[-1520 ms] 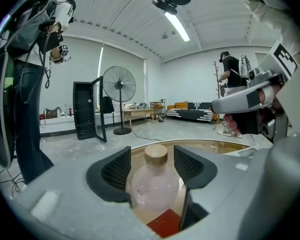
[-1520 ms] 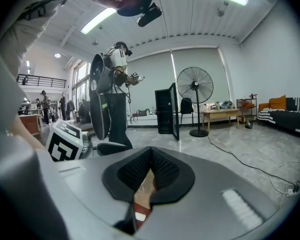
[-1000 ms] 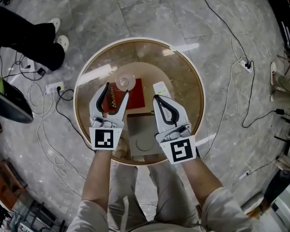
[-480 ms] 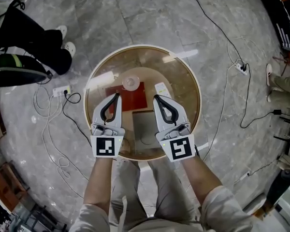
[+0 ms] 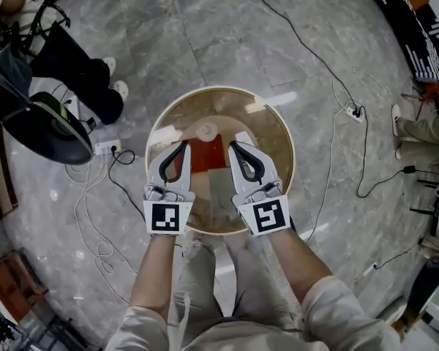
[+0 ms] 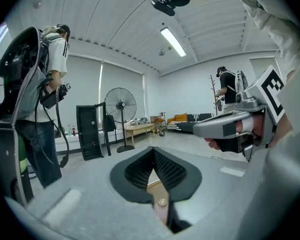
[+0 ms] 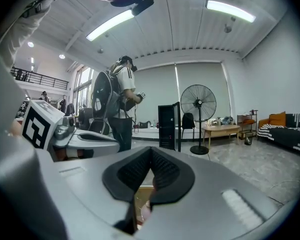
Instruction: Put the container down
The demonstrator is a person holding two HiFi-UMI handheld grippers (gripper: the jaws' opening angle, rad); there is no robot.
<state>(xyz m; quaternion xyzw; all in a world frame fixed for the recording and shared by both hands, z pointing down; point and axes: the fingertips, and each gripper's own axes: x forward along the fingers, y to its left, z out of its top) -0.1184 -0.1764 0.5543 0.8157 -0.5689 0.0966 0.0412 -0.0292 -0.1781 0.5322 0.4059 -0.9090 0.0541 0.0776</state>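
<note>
A small clear round container (image 5: 206, 131) stands on the round glass table (image 5: 278, 126), at the far edge of a red mat (image 5: 203, 159). Neither gripper touches it. My left gripper (image 5: 184, 144) is held above the table's near left, shut with nothing between its jaws. My right gripper (image 5: 232, 144) hangs beside it, also shut and empty. In the left gripper view the left gripper (image 6: 152, 149) has its jaws met, and the right gripper's body (image 6: 240, 126) shows off to the side. The right gripper view shows the right gripper (image 7: 151, 148) with its pads together.
A white card (image 5: 243, 138) lies right of the container. A grey square base (image 5: 223, 196) shows through the glass. A person (image 5: 80, 79) stands at the upper left beside a power strip and cables (image 5: 106, 147). More cables (image 5: 351, 112) run across the floor on the right.
The left gripper's jaws have gone from wide open to shut. Both grippers have drawn back from the container, and the table looks smaller as the view has risen.
</note>
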